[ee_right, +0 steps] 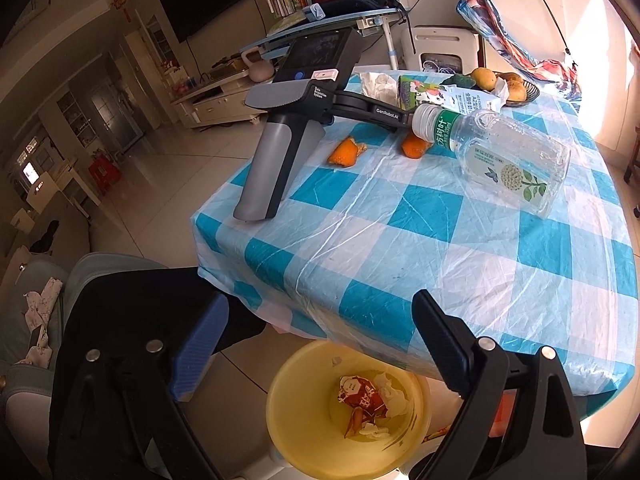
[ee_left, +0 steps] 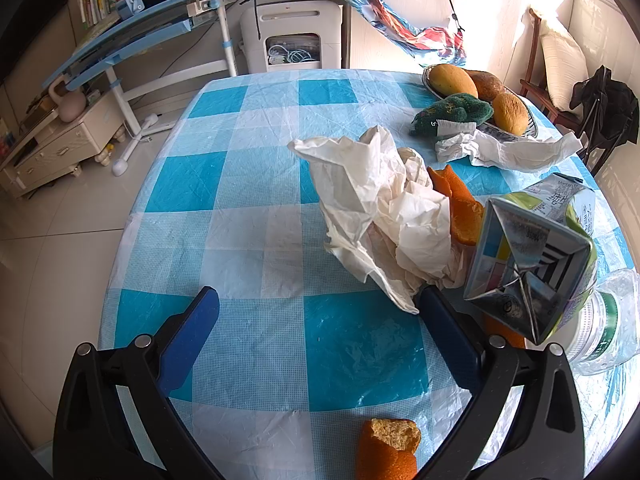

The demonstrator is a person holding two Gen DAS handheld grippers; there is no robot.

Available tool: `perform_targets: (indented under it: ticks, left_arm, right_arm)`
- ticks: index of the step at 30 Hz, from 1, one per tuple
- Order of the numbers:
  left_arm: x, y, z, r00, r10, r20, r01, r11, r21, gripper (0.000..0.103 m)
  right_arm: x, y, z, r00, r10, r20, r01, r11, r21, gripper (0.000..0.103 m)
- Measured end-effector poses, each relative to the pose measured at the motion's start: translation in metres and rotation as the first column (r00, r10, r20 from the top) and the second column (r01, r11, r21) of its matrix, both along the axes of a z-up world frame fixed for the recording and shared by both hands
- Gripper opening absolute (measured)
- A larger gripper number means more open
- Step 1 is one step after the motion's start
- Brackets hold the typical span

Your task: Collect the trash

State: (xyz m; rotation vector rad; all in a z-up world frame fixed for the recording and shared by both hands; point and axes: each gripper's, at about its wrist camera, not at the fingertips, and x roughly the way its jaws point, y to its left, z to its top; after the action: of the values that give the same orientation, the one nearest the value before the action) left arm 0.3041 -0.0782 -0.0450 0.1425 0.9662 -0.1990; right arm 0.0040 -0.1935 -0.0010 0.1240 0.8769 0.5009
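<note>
My left gripper (ee_left: 316, 300) is open and empty over the checked table (ee_left: 248, 264). Just ahead lie a crumpled white tissue (ee_left: 384, 216), orange peel (ee_left: 460, 208), a milk carton (ee_left: 528, 264) and a clear plastic bottle (ee_left: 604, 320). Another peel piece (ee_left: 388, 452) lies below the fingers. My right gripper (ee_right: 320, 312) is open and empty above a yellow bin (ee_right: 344, 412) on the floor, which holds a red wrapper and tissue scraps. The right wrist view shows the bottle (ee_right: 504, 152), the carton (ee_right: 440, 96), peel pieces (ee_right: 346, 152) and the left gripper's body (ee_right: 292, 120) on the table.
A fruit bowl (ee_left: 480, 92) with a green cloth (ee_left: 452, 114) and more tissue (ee_left: 508, 148) sits at the far right of the table. A chair (ee_right: 120, 300) stands left of the bin. A tilted blue desk (ee_left: 132, 28) stands beyond the table.
</note>
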Motion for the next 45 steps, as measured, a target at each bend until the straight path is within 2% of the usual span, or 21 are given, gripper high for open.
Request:
perform_targets:
  ticks: [11,31,36,45]
  left_arm:
    - [0.000,0.000,0.000,1.000,0.000,0.000,0.000,1.000,0.000,0.096]
    - [0.000,-0.001,0.000,1.000,0.000,0.000,0.000,1.000,0.000,0.096]
    - [0.000,0.000,0.000,1.000,0.000,0.000,0.000,1.000,0.000,0.096]
    - [0.001,0.000,0.000,1.000,0.000,0.000,0.000,1.000,0.000,0.096]
  right_arm:
    - [-0.002,-0.003,0.000,1.000,-0.012,0.011,0.012,1.000,-0.016,0.089]
    - [0.005,-0.030,0.016,0.992,-0.117,0.044,0.114,0.991,0.065,0.089]
    - [0.011,-0.037,0.014,0.990,-0.137,0.042,0.135,0.989,0.056,0.089]
    - [0.019,-0.033,0.006,0.994,-0.101,0.043,0.102,0.995,-0.020,0.089]
